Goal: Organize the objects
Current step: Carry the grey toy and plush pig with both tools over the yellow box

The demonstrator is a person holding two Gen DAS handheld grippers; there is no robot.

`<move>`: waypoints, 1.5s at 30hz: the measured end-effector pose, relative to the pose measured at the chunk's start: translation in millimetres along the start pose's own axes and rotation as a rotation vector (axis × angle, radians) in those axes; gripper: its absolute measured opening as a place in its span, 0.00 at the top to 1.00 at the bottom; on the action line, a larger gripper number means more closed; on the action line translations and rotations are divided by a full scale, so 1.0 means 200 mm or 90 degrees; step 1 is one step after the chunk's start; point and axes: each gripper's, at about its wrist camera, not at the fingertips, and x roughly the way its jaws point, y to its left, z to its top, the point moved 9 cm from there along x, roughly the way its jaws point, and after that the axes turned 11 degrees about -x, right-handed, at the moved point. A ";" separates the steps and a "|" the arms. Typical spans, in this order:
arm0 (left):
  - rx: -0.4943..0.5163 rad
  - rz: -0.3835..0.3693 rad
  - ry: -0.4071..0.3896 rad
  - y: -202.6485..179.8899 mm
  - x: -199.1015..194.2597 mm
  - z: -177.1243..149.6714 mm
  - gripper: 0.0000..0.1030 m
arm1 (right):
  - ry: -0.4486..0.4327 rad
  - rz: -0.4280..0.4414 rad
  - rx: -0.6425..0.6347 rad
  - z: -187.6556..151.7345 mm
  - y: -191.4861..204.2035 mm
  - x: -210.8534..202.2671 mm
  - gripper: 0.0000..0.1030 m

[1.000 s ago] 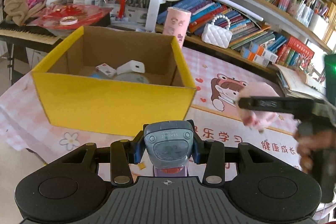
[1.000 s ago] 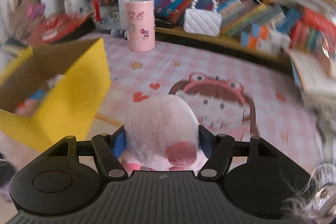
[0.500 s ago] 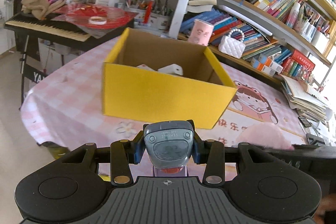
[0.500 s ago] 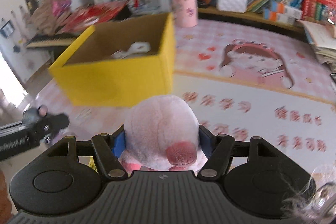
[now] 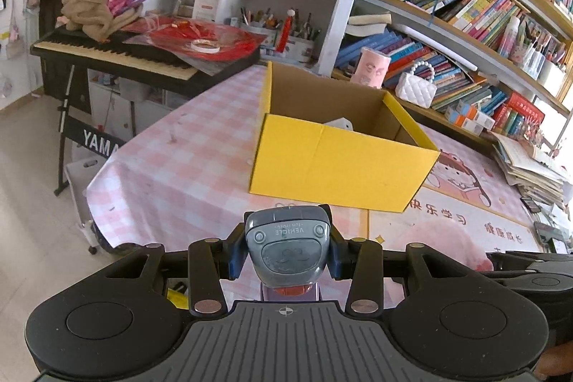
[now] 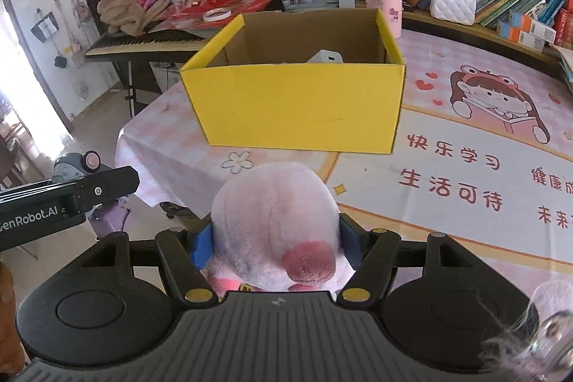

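My left gripper is shut on a grey-blue toy vehicle, held in the air over the table's near edge. My right gripper is shut on a pink plush toy, held above the table's front. An open yellow cardboard box stands on the pink tablecloth ahead of both; it also shows in the right wrist view. A white gadget lies inside it. The left gripper shows at the left of the right wrist view. The plush shows blurred in the left wrist view.
A pink cup and a white quilted purse stand behind the box by the bookshelf. A keyboard piano with red items stands left of the table. A stack of papers lies at the table's right edge.
Both grippers have pulled back and up from the box, each keeping its toy. The right gripper swung left, and the box now sits straight ahead and farther away.
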 end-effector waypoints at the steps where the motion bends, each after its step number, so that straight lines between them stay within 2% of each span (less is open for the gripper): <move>1: 0.002 -0.003 -0.002 0.01 -0.01 0.00 0.60 | -0.002 -0.002 0.000 0.00 0.01 0.00 0.35; 13: 0.017 -0.040 -0.018 0.00 -0.02 0.06 0.60 | -0.019 -0.033 -0.002 0.07 0.03 -0.04 0.35; 19: 0.028 -0.059 -0.043 -0.05 -0.02 0.16 0.60 | -0.031 -0.046 -0.008 0.15 0.00 -0.04 0.35; 23: 0.037 -0.067 -0.066 -0.10 0.01 0.27 0.60 | -0.066 -0.054 -0.015 0.28 -0.04 -0.07 0.35; 29: 0.039 -0.068 -0.106 -0.18 0.09 0.45 0.60 | -0.160 -0.091 -0.048 0.56 -0.16 -0.11 0.35; 36: 0.038 -0.054 -0.115 -0.28 0.27 0.58 0.60 | -0.178 -0.081 -0.057 0.79 -0.31 0.06 0.35; 41: 0.030 -0.035 -0.107 -0.33 0.44 0.64 0.60 | -0.143 -0.068 -0.119 0.83 -0.36 0.30 0.34; 45: 0.015 -0.013 -0.089 -0.34 0.58 0.66 0.60 | -0.109 -0.033 -0.191 0.81 -0.36 0.47 0.33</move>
